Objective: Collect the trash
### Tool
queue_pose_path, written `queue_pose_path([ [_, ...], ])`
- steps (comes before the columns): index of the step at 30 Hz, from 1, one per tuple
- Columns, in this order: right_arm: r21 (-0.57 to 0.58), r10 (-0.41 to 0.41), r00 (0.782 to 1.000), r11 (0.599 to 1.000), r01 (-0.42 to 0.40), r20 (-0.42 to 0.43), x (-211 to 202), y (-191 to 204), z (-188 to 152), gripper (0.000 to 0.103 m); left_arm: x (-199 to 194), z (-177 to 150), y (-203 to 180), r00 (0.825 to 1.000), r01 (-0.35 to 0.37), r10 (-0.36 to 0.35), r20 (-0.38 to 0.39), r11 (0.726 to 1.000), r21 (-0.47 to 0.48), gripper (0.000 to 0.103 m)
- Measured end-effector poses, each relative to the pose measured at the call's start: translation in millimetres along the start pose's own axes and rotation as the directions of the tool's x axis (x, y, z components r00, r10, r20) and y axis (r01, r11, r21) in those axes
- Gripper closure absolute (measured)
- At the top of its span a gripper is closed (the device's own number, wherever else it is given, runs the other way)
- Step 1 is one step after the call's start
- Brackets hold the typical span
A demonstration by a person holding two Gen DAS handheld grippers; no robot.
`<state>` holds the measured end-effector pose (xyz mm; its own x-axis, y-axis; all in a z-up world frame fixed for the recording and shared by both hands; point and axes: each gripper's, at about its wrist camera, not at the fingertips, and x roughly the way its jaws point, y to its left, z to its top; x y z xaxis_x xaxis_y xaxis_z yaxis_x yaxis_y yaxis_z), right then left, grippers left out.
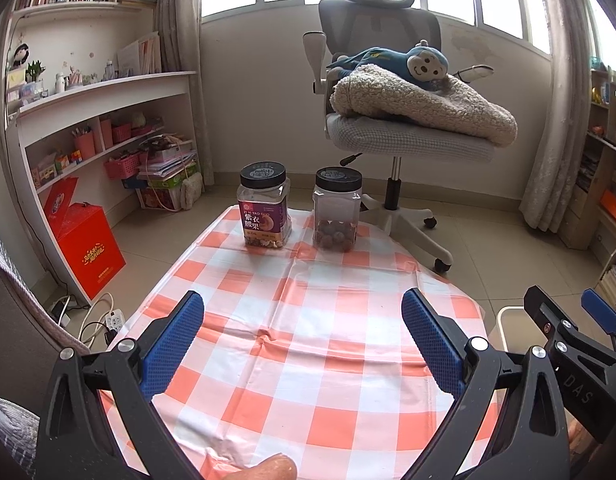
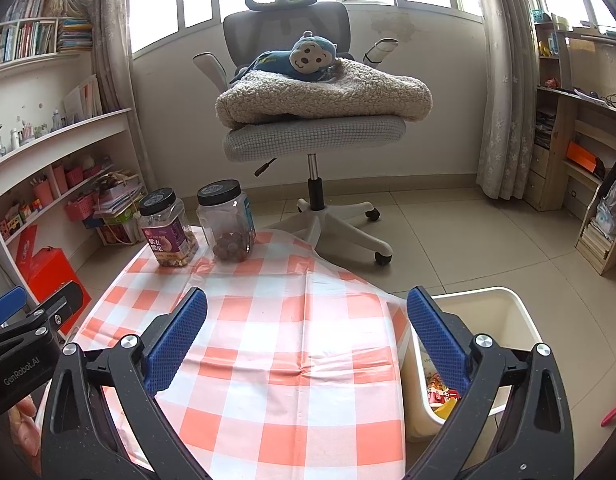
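Observation:
A cream trash bin [image 2: 520, 312] stands on the floor at the table's right side, with colourful wrappers [image 2: 440, 394] inside it; its rim [image 1: 508, 314] also shows in the left wrist view. My left gripper [image 1: 302, 340] hangs open over the orange-and-white checked tablecloth [image 1: 308, 320], nothing between its fingers. My right gripper [image 2: 306, 336] is open too, spanning the table's right edge and the bin, and holds nothing. Each gripper appears at the edge of the other's view: the right gripper [image 1: 572, 332], the left gripper [image 2: 24, 320].
Two black-lidded plastic jars stand at the table's far end: a labelled nut jar [image 1: 264, 204] and a clear jar [image 1: 337, 208] with brown round snacks. Beyond is a grey office chair [image 1: 392, 120] with a blanket and plush monkey. Shelves line the left, a red box [image 1: 88, 248] on the floor.

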<state>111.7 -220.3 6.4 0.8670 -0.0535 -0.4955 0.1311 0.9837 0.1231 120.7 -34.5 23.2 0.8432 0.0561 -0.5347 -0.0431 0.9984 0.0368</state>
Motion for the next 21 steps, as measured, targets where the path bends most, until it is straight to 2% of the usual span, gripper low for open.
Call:
queue_pose_path([
  [21,0.001,0.002,1.000,1.000,-0.002,-0.007,-0.3,-2.2,-1.8,0.007,0.1,0.1,0.6,1.000,-0.001,0.001,-0.002,1.000,-0.002,0.007],
])
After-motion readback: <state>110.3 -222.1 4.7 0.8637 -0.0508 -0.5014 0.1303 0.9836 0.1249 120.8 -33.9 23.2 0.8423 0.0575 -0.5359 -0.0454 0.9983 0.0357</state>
